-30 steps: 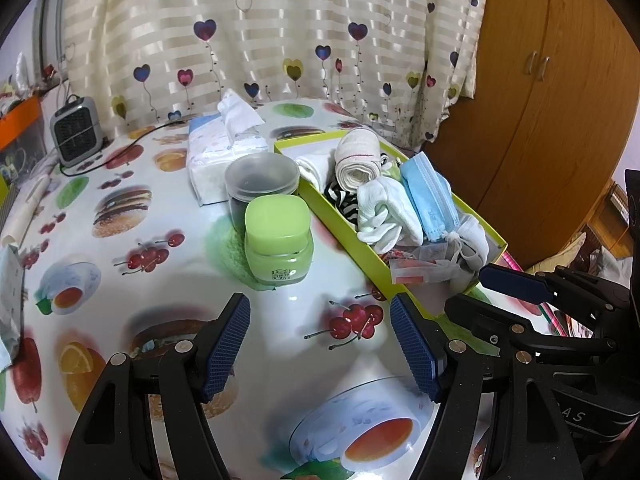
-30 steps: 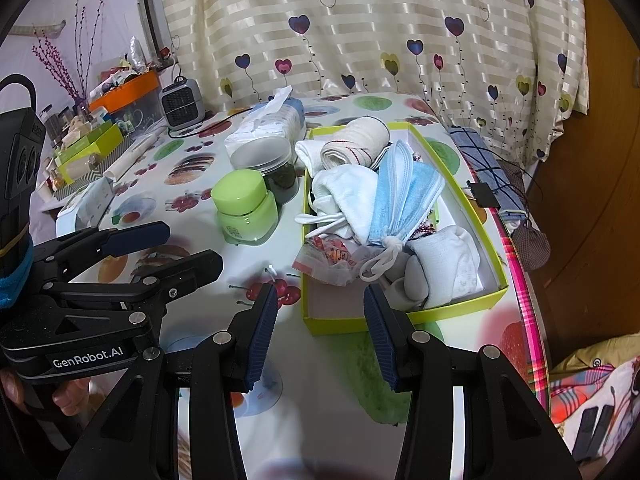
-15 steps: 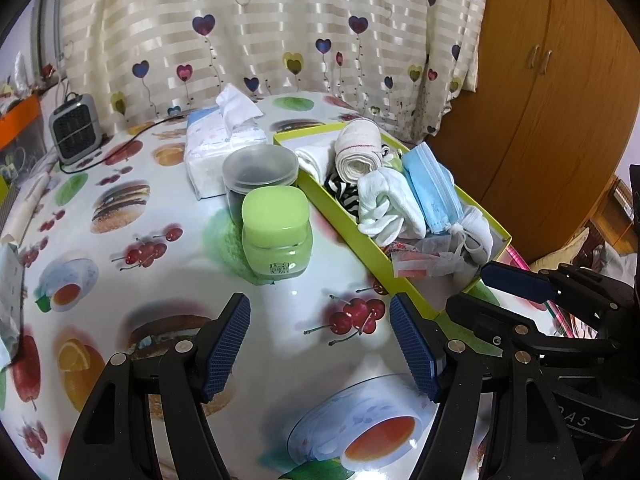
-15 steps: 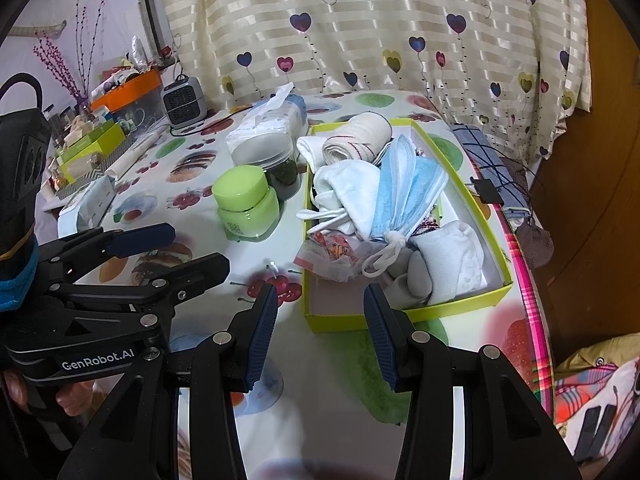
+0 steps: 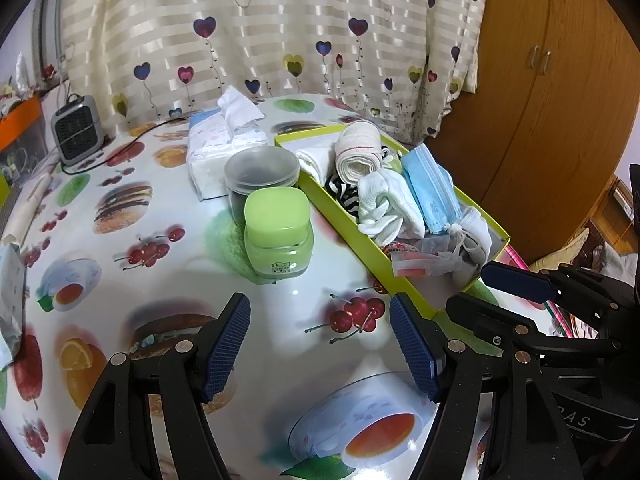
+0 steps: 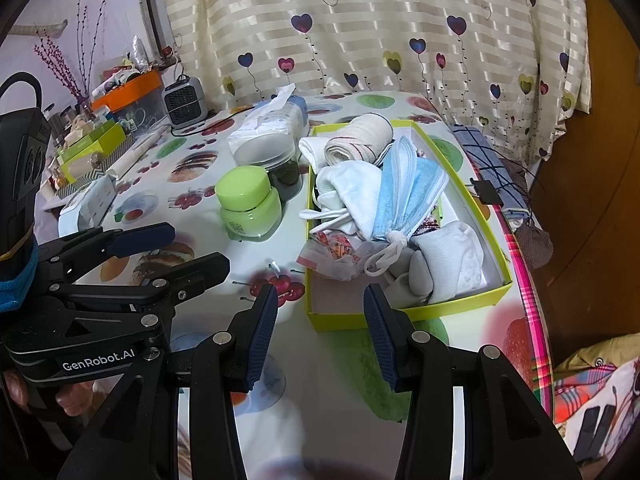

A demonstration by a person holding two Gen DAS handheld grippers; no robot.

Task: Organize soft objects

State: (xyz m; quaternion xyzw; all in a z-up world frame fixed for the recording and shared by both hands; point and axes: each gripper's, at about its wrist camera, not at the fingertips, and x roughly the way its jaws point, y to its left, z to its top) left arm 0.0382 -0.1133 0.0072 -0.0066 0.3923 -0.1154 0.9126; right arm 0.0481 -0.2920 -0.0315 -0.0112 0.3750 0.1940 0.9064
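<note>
Right wrist view: my right gripper (image 6: 320,328) and left gripper (image 5: 320,344), both parted, empty. Soft items piled in green box (image 6: 404,314): face masks (image 6: 404,196), white socks (image 6: 452,256). Risk: tangled mask loops dragging neighbouring pieces out.

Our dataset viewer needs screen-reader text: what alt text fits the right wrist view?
An open, empty right claw hovers over a fruit-print table before a yellow-green box heaped with white socks, blue face masks and a rolled cloth. A green jar stands beside the box.
</note>
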